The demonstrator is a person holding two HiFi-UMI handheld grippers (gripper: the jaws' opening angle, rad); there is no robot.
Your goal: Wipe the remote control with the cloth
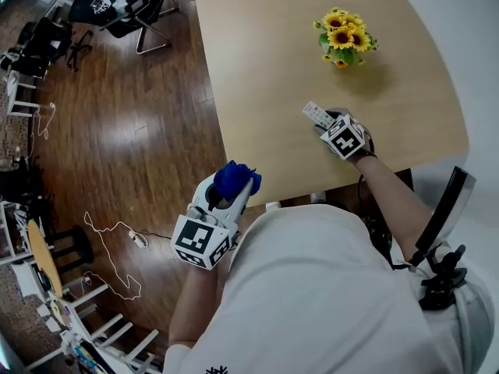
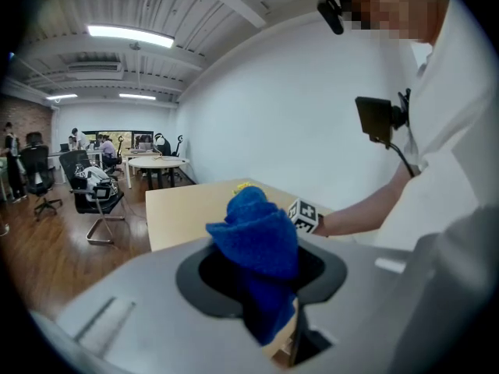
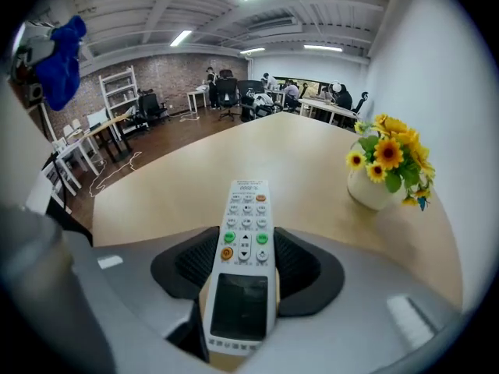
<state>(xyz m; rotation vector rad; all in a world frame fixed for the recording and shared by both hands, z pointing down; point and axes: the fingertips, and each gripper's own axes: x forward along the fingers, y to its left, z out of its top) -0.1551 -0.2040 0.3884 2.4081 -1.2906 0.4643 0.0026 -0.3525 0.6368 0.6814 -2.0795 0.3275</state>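
A white remote control (image 3: 245, 244) with a dark screen and coloured buttons sits between the jaws of my right gripper (image 3: 243, 263), which is shut on it. In the head view that remote control (image 1: 317, 115) sticks out of the right gripper (image 1: 331, 127) over the near part of the wooden table (image 1: 273, 61). My left gripper (image 1: 231, 189) is off the table's near-left edge, over the floor, shut on a bunched blue cloth (image 1: 235, 180). In the left gripper view the blue cloth (image 2: 259, 244) bulges up out of the jaws of the left gripper (image 2: 261, 275).
A small white vase of yellow sunflowers (image 1: 344, 39) stands on the table at the back right. Dark wood floor (image 1: 132, 131) with a white cable (image 1: 117, 263) lies to the left. Office chairs (image 1: 117, 6) stand at the far left.
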